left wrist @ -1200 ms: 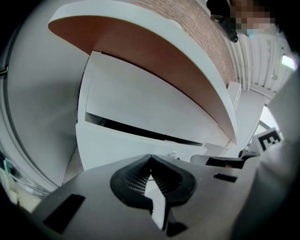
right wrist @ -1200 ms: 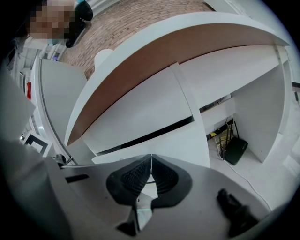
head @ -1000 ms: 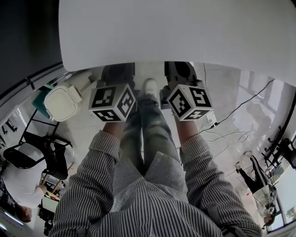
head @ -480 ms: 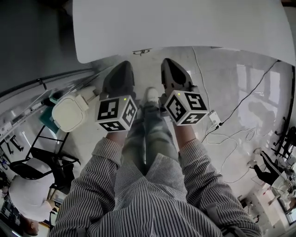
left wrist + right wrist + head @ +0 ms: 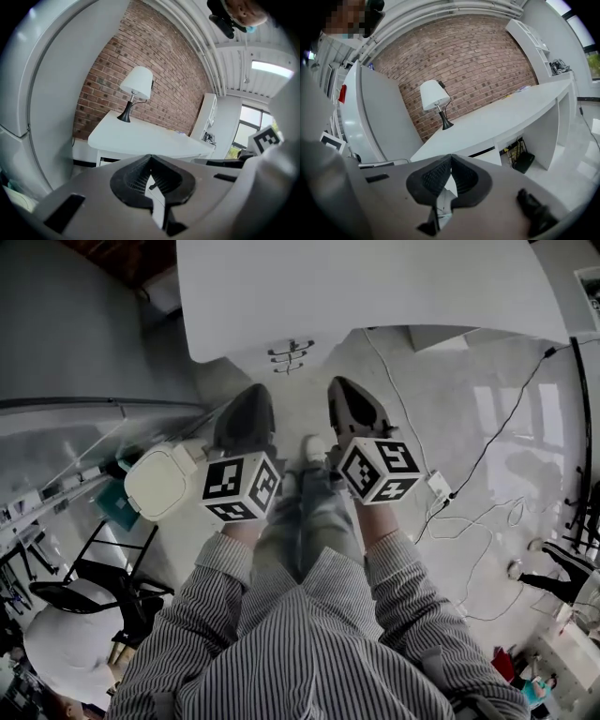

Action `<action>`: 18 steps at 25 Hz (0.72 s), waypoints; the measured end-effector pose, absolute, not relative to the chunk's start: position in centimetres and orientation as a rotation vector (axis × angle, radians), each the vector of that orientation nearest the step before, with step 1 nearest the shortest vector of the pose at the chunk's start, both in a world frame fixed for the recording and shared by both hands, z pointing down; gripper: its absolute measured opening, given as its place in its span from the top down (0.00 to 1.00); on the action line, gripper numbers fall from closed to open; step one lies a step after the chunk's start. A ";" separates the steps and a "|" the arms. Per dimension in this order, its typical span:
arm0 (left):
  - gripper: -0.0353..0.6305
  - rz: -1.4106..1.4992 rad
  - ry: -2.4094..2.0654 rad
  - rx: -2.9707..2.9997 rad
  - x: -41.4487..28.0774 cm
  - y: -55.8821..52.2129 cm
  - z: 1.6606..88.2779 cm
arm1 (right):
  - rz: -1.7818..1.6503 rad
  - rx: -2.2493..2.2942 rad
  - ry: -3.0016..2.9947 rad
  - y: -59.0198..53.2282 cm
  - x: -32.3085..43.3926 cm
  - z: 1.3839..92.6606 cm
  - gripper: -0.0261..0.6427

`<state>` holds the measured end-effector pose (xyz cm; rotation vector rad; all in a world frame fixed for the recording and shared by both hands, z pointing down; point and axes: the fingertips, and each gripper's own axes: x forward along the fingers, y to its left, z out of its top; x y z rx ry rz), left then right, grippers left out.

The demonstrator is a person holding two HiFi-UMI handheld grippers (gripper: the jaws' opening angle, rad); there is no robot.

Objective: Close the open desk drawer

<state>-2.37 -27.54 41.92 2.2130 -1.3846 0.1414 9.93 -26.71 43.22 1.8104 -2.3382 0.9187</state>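
Head view: my left gripper (image 5: 249, 395) and right gripper (image 5: 341, 388) sit mid-frame, jaws pressed together, empty. Drawer (image 5: 287, 354) peeks from under the desk (image 5: 375, 287) at top centre, mostly cut off by it.

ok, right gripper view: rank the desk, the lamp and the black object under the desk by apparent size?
1. desk, by far
2. lamp
3. black object
Apparent size only: the lamp stands farther back, so real sizes are unsure.
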 end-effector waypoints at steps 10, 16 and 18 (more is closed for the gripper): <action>0.93 0.019 -1.282 2.378 -3.4 -21.3 32.3 | 0.809 1.809 -2.436 -21.8 6.6 33.8 0.94; 0.93 0.015 -1.202 2.437 -3.6 -18.5 28.7 | 0.732 1.725 -2.505 -18.8 4.1 29.3 0.94; 0.93 0.026 -1.190 2.433 -3.2 -17.7 28.1 | 0.715 1.727 -2.502 -17.8 4.1 28.0 0.94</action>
